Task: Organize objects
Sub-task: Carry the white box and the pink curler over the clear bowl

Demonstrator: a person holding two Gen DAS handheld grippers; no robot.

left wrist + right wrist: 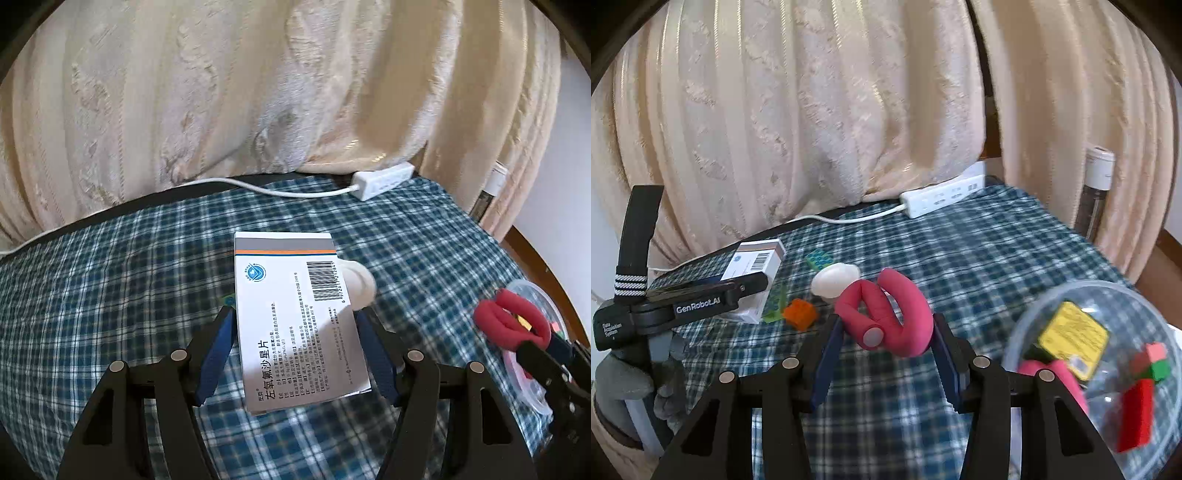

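Note:
My left gripper (293, 314) is shut on a white medicine box (295, 317) with a barcode and holds it above the blue plaid cloth (110, 277). The box also shows in the right wrist view (753, 273), held by the left gripper (753, 284). My right gripper (886, 328) is shut on a bent pink foam roller (886, 314), left of a clear plastic bowl (1071, 291). The bowl holds a yellow card (1075, 336), another pink roller (1052, 373) and red and green blocks (1145, 376). The right gripper with its roller also shows in the left wrist view (517, 325).
On the cloth lie a white oval object (836, 278), an orange brick (800, 314), and green and teal plates (820, 258). A white power strip (942, 197) with its cable lies at the back below the cream curtain (812, 110). A bottle (1095, 192) stands far right.

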